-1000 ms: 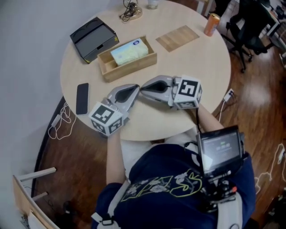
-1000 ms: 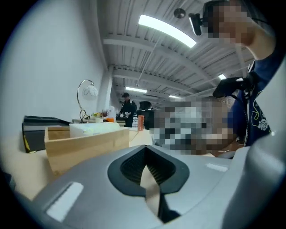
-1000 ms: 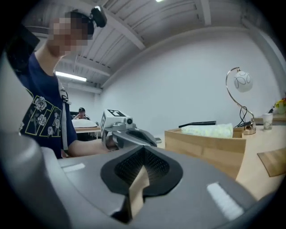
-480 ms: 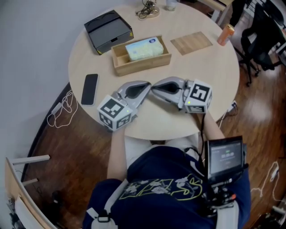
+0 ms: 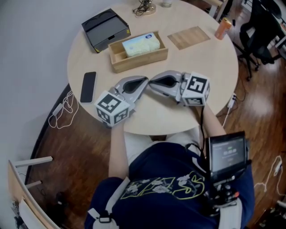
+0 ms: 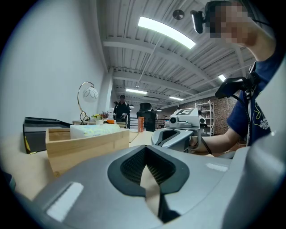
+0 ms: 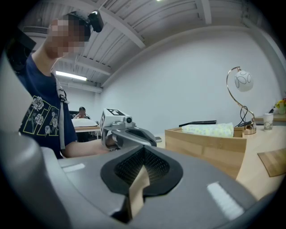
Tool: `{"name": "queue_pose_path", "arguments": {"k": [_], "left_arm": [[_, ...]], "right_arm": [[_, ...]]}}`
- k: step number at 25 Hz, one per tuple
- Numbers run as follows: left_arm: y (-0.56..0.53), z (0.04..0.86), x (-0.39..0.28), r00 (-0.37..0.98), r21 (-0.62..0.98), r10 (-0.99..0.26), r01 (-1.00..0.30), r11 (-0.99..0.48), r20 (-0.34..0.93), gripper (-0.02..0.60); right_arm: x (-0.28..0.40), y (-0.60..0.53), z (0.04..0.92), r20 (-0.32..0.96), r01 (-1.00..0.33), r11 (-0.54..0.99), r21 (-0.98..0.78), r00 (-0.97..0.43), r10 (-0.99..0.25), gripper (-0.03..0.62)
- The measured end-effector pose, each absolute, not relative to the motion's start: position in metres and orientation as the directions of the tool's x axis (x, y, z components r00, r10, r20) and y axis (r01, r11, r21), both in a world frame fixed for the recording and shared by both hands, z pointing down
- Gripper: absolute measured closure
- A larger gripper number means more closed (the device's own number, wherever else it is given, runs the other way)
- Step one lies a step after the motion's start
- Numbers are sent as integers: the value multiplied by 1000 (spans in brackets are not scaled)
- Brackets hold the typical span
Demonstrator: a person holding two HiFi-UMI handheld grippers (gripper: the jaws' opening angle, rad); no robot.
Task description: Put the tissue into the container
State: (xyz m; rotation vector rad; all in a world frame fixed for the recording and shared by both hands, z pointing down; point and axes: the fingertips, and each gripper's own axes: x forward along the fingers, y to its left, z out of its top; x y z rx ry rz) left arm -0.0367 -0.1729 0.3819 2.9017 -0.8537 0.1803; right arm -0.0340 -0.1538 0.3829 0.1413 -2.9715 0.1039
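A pale yellow-green tissue pack [image 5: 142, 44] lies inside the wooden container [image 5: 117, 61] on the round table [image 5: 205, 58]; it also shows in the left gripper view as the tissue pack [image 6: 91, 130] in the container [image 6: 87, 146], and in the right gripper view as the tissue pack [image 7: 210, 129] in the container [image 7: 210, 145]. My left gripper [image 5: 145, 81] and right gripper [image 5: 150, 83] rest on the table near its front edge, tips almost meeting just in front of the container. Both are shut with nothing between the jaws.
A black phone [image 5: 88, 86] lies at the left. A dark box [image 5: 105, 29] stands behind the container, a wooden lid [image 5: 188, 37] to its right, an orange can [image 5: 222, 27] at the far right edge. A lamp base with cable [image 5: 144, 7] sits at the back.
The grippers have stayed together on the table; the head view has shifted slightly. The tissue pack and container have not moved.
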Motion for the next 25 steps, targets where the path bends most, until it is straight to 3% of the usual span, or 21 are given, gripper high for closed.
{"name": "queue_pose_path", "arguments": {"k": [25], "left_arm": [[-171, 381, -36, 837, 68, -525, -539, -839, 152, 580]], "right_arm": [[-33, -158, 382, 166, -139, 989, -57, -978, -128, 577]]}}
